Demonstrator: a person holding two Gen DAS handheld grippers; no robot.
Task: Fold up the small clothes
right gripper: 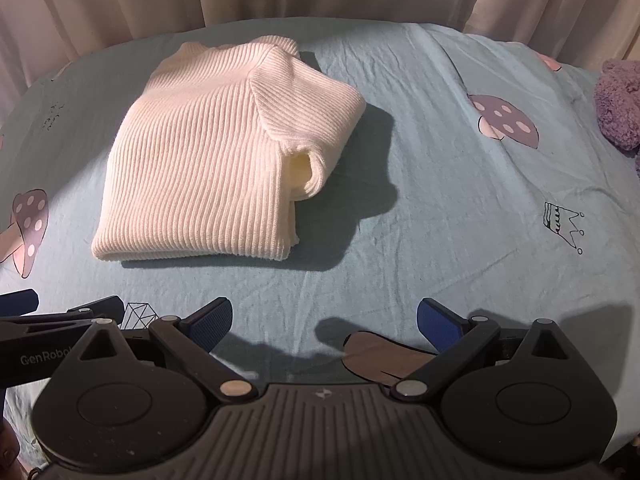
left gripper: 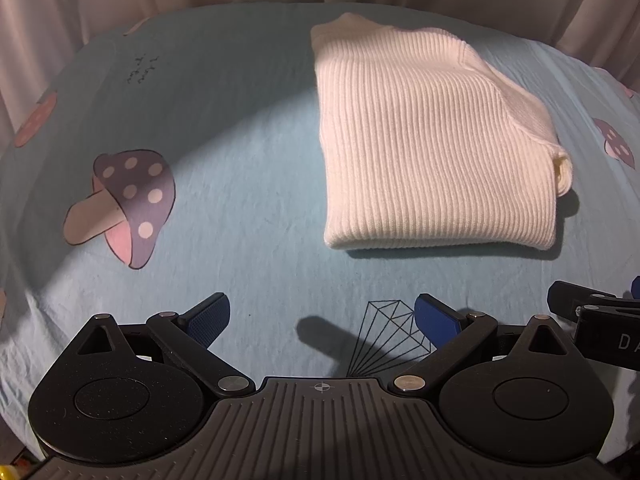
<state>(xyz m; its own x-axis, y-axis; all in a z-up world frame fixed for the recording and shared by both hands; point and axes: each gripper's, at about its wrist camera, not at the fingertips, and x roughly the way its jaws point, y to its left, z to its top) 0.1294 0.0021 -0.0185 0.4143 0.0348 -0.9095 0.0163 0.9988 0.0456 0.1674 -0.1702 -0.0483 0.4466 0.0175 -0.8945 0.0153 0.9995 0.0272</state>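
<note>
Lying on the bed (left gripper: pixel 248 92), the white sweater (left gripper: pixel 424 144) looks neatly folded, so little seems left. The left gripper (left gripper: pixel 322 316) and right gripper (right gripper: pixel 325 318) are wide open, holding nothing.

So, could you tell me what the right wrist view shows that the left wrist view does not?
Only the right wrist view shows the fluffy purple item at the far right edge and the crown drawing.

Only the left wrist view shows the small handwritten print and the whole diamond drawing.

Both show the folded white ribbed sweater on the blue sheet, and both the left gripper and right gripper open and empty.
</note>
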